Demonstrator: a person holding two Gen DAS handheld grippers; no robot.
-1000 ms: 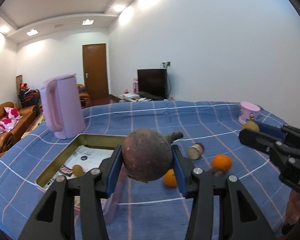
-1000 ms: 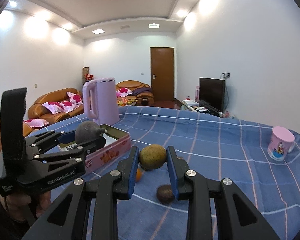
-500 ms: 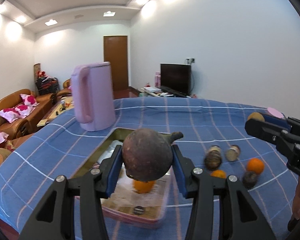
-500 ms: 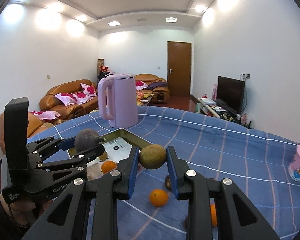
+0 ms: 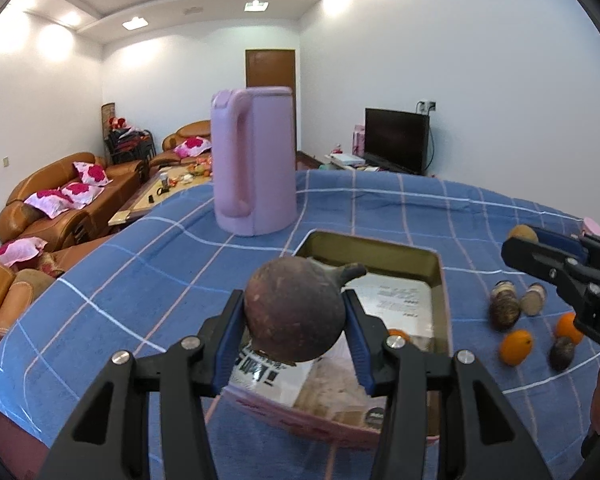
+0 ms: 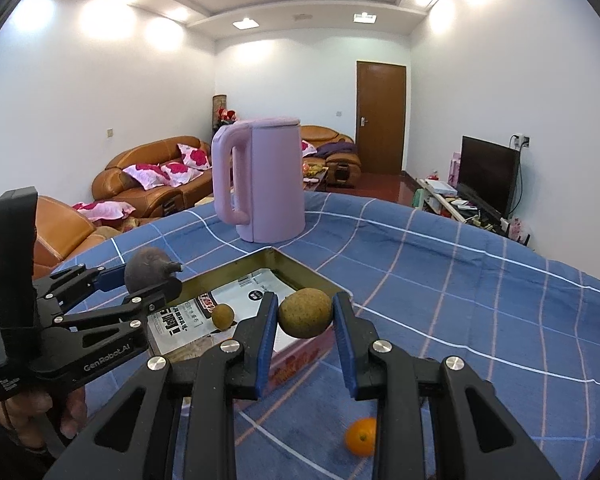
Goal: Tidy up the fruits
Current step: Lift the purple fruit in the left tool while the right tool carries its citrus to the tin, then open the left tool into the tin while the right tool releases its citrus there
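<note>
My left gripper is shut on a dark purple mangosteen and holds it above the near end of a pink tin tray. It also shows in the right wrist view. My right gripper is shut on a brown-green round fruit, held above the tray's right wall. The tray holds paper packets, an orange and a small brown fruit.
A tall pink kettle stands behind the tray. On the blue checked cloth right of the tray lie two oranges, dark round fruits and a small brown one. Another orange lies under my right gripper.
Both grippers have moved left with their fruits, from over the loose fruits on the cloth to over the tin tray. The kettle now looks nearer.
</note>
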